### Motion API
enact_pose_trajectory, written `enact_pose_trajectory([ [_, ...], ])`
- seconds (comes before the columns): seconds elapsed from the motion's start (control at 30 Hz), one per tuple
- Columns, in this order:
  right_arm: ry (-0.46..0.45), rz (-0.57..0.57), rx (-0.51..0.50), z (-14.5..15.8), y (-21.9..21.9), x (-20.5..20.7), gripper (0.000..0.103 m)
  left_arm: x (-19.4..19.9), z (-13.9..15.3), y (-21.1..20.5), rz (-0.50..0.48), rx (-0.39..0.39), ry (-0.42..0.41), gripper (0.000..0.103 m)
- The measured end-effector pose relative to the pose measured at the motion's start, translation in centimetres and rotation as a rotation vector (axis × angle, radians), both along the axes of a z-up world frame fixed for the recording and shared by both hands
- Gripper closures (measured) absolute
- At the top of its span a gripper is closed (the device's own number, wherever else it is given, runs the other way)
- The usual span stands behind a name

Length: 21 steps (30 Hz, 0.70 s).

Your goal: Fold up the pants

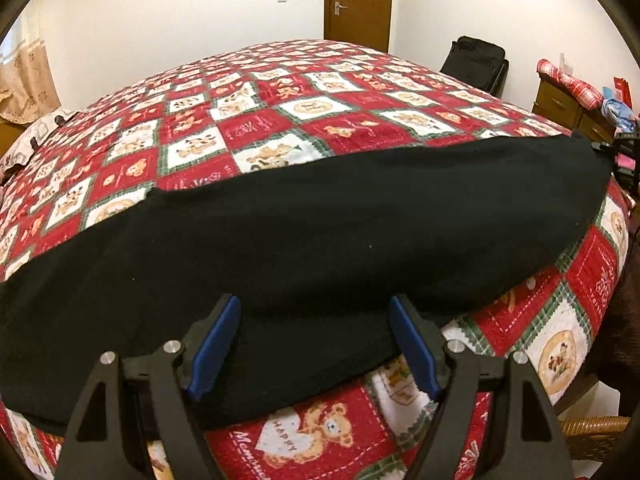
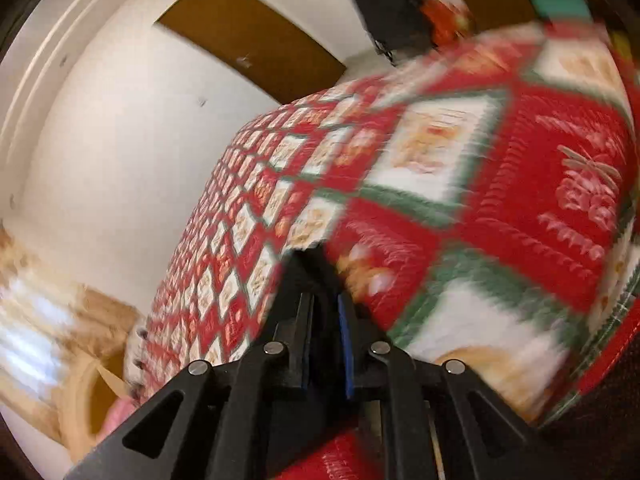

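Note:
Black pants (image 1: 300,232) lie in a long band across the near side of a bed with a red, white and green patchwork quilt (image 1: 248,120). In the left wrist view my left gripper (image 1: 316,308) is open, its blue-padded fingers (image 1: 218,344) spread just above the pants' near edge. The right gripper (image 1: 618,152) shows at the pants' far right end. In the blurred right wrist view my right gripper (image 2: 324,300) is shut on a dark fold of the pants (image 2: 308,268), tilted over the quilt (image 2: 500,200).
A brown door (image 1: 358,0) stands behind the bed. A black bag (image 1: 476,62) leans on the wall at right. A wooden dresser (image 1: 568,108) with clutter stands far right. A curtain (image 1: 24,80) hangs at left. A wicker chair (image 1: 592,428) is at lower right.

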State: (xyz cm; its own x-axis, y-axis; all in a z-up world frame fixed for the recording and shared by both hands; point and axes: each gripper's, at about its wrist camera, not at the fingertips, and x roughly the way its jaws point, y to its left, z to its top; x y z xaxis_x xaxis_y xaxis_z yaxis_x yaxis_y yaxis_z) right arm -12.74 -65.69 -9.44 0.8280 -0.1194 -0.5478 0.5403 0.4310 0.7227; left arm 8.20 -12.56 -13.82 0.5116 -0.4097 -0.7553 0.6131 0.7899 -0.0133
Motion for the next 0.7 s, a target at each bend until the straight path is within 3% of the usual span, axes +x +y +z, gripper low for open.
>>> enact_pose_trajectory([
  [0.07, -0.044, -0.081, -0.026, 0.6, -1.1, -1.8, 0.09, -0.3, 0.5, 0.0, -0.017, -0.002, -0.01, 0.024],
  [0.1, -0.039, -0.129, -0.061, 1.3, -1.4, -2.6, 0.085, -0.5, 0.8, -0.1, -0.025, -0.001, -0.022, 0.024],
  [0.13, -0.022, -0.168, -0.106, 2.3, -1.6, -3.3, 0.068, -0.7, 1.0, -0.2, -0.03, 0.0, -0.031, 0.024],
  [0.2, 0.024, -0.187, -0.194, 4.0, -1.0, -3.4, 0.046, -0.9, 1.4, -0.7, -0.046, -0.001, -0.042, 0.024],
  [0.23, 0.032, -0.162, -0.245, 4.8, -0.5, -3.0, 0.044, -0.9, 1.5, -1.1, -0.054, -0.002, -0.042, 0.024],
  [0.3, 0.064, -0.038, -0.359, 6.5, 1.0, -0.9, 0.044, -0.9, 1.4, -2.0, -0.066, 0.007, -0.045, 0.024],
  [0.4, 0.184, 0.135, -0.464, 7.4, 2.9, 3.7, 0.044, -1.0, 1.3, -2.9, -0.07, 0.02, -0.043, 0.024],
  [0.5, 0.357, 0.237, -0.522, 5.8, 3.7, 8.4, 0.044, -1.1, 1.3, -2.8, -0.069, 0.015, -0.038, 0.024],
  [0.57, 0.493, 0.292, -0.487, 3.0, 3.4, 11.6, 0.045, -1.1, 1.4, -2.6, -0.06, 0.027, -0.045, 0.024],
  [0.63, 0.555, 0.265, -0.517, 2.0, 3.8, 12.2, 0.077, -0.9, 1.4, -2.2, -0.046, 0.034, -0.052, 0.024],
  [0.7, 0.527, 0.271, -0.59, 2.7, 4.9, 12.1, 0.085, -0.6, 1.3, -2.0, -0.034, 0.027, -0.041, 0.024],
])
